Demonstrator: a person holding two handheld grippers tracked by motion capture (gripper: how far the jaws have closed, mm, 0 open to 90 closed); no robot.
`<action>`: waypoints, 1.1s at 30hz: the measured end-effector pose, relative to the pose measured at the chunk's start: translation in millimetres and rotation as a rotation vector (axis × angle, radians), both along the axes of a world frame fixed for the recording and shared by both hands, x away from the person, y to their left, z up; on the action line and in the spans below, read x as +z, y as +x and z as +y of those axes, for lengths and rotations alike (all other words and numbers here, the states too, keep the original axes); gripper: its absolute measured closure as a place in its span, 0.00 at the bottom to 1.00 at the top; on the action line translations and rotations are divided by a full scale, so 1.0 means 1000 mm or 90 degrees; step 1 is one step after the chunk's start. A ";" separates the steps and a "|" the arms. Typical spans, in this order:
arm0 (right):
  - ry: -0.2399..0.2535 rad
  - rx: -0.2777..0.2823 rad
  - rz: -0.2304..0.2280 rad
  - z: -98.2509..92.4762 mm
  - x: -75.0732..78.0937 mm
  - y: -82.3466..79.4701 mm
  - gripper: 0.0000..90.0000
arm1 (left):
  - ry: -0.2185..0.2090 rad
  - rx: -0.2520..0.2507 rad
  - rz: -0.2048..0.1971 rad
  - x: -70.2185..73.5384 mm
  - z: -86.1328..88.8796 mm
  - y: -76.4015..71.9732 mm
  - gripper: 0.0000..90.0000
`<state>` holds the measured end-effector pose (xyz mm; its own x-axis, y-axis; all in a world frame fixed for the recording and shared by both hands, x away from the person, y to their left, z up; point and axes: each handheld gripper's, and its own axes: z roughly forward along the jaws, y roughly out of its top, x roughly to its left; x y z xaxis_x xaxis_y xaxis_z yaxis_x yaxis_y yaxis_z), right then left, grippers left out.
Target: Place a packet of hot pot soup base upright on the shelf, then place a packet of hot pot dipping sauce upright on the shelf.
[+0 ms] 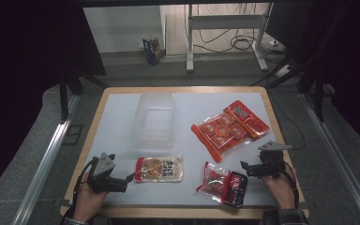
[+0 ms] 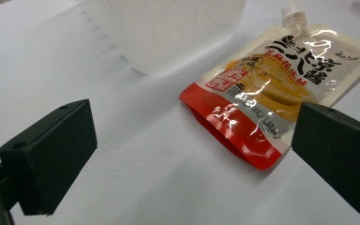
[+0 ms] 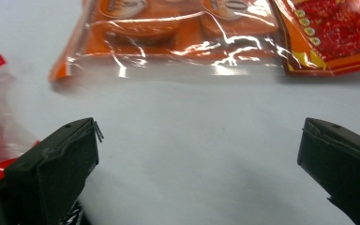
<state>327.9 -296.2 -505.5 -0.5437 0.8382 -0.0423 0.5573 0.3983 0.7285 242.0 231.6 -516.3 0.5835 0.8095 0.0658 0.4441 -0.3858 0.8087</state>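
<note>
White tabletop (image 1: 122, 117) is bearing everything: left gripper (image 1: 124, 183) is resting wide open and empty just left of a red-and-cream spouted sauce pouch (image 1: 159, 169); right gripper (image 1: 244, 168) is gaping empty beside a red-and-black snack packet (image 1: 222, 183).

There is bare white table (image 1: 122, 122) in front of the left gripper (image 1: 130, 177), up to the see-through plastic box (image 1: 153, 121). The flat yellow and red sauce pouch with a white spout (image 1: 159, 169) lies just beside its open jaws and blocks the right. The right gripper (image 1: 243, 166) has bare table between its wide jaws. The clear orange snack bag (image 1: 221, 131) blocks the way ahead, and the red and black packet (image 1: 222, 183) lies close beside it.
</note>
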 end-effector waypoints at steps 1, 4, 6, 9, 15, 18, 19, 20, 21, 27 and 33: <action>0.005 0.004 -0.008 0.001 0.002 -0.001 0.00 | 0.002 -0.003 0.000 0.000 -0.001 0.000 0.00; 0.024 0.008 -0.021 0.001 0.004 0.000 0.00 | 0.007 -0.015 0.007 -0.002 -0.004 0.000 0.00; 0.032 0.011 -0.009 0.001 0.001 0.001 0.00 | 0.009 -0.023 0.013 -0.004 -0.007 0.001 0.00; 0.044 0.017 0.007 0.000 -0.001 0.002 0.00 | 0.007 -0.036 0.024 -0.005 -0.010 0.002 0.00; 0.043 0.026 0.004 0.002 -0.001 0.002 0.00 | 0.010 -0.045 0.037 -0.006 -0.013 0.002 0.01; 0.039 0.028 0.008 0.002 -0.002 0.002 0.00 | 0.015 -0.048 0.037 -0.006 -0.014 0.001 0.01; 0.040 0.028 0.007 0.002 -0.001 0.002 0.00 | 0.015 -0.048 0.037 -0.006 -0.014 0.001 0.01; 0.041 0.028 0.005 0.002 -0.001 0.002 0.00 | 0.017 -0.051 0.037 -0.006 -0.015 0.001 0.01; 0.042 0.027 0.002 0.002 -0.001 0.002 0.00 | 0.017 -0.052 0.037 -0.006 -0.015 0.001 0.01; 0.042 0.028 0.002 0.002 -0.001 0.003 0.00 | 0.015 -0.057 0.040 -0.006 -0.016 0.001 0.01; 0.037 0.028 0.005 0.003 -0.002 0.003 0.00 | 0.013 -0.062 0.040 -0.006 -0.017 0.000 0.01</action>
<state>331.1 -293.2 -507.2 -0.5805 0.8142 0.0110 0.5463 0.3794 0.7467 242.1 214.4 -521.9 0.6633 0.7471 0.0424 0.4535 -0.4464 0.7714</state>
